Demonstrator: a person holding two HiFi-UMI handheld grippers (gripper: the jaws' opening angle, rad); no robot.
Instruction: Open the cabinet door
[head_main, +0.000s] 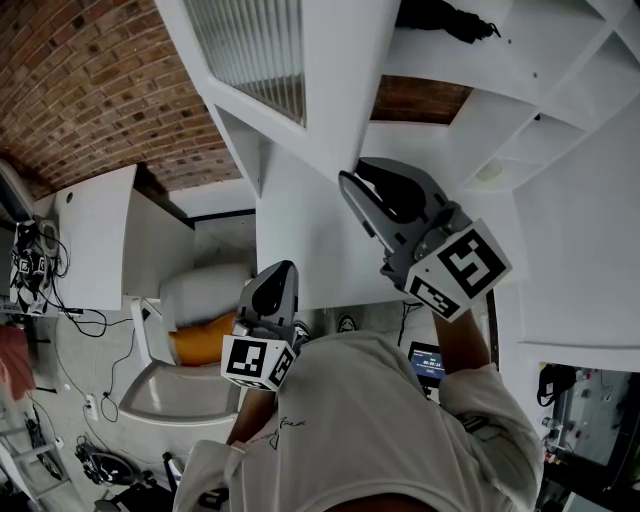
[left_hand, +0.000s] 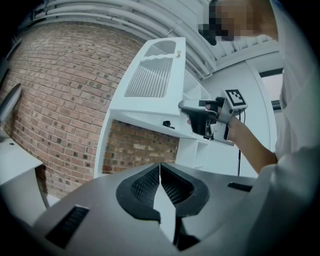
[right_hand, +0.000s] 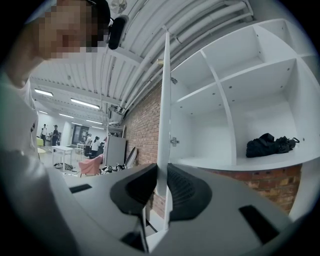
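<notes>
Cabinet door: The white cabinet door (right_hand: 164, 90) stood well open. From the right gripper view it showed edge-on, just left of the open cabinet (right_hand: 227, 95).
Right gripper: The right gripper (right_hand: 161, 172) was clamped on the door's thin near edge, one pad against each face.
Left gripper: The left gripper (left_hand: 160, 167) had its jaws together on nothing and was held low, well apart from the door.
Slip risk: The hold was only on a narrow, smooth edge. A pull off the line of the door's swing would likely let the pads slide off.
Hinge risk: The door looked near the end of its travel. Forcing it wider could strain the hinge (right_hand: 174, 141).
Panel risk: The ribbed panel (head_main: 250, 45) in the door looked fragile, so a door that slipped free and swung back could jar it.
Lower right compartment: A black bundle (right_hand: 267, 142) lay on the shelf. What it was could not be told.
Other compartments: Those in view looked empty.
</notes>
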